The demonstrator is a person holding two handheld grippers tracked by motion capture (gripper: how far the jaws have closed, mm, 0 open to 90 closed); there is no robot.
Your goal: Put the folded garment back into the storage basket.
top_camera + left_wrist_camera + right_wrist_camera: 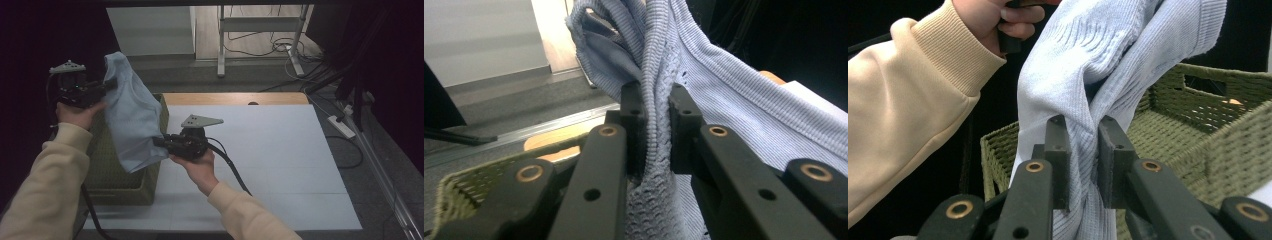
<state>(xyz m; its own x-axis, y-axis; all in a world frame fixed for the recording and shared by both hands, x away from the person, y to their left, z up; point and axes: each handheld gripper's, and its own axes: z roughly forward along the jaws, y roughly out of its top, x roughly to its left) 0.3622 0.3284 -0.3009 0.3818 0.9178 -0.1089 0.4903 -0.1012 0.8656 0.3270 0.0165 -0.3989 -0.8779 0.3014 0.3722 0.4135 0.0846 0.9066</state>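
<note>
A light blue knitted garment (131, 117) hangs stretched between both grippers, above a green woven basket (107, 175) at the table's left. My left gripper (107, 84) holds its upper end high at the left, jaws shut on a bunched fold of the garment (655, 125). My right gripper (159, 141) grips the lower end beside the basket's right wall, its pads pinched on the garment (1083, 150). In the right gripper view the basket (1198, 130) lies behind the cloth, and the person's other hand and cream sleeve (913, 95) are at the upper left.
A white mat (270, 160) covers the table to the right of the basket. Beyond the wooden far edge (235, 98) are a metal stand's legs (220, 45) and floor cables (280, 47). A power strip (341, 126) lies on the floor at the right.
</note>
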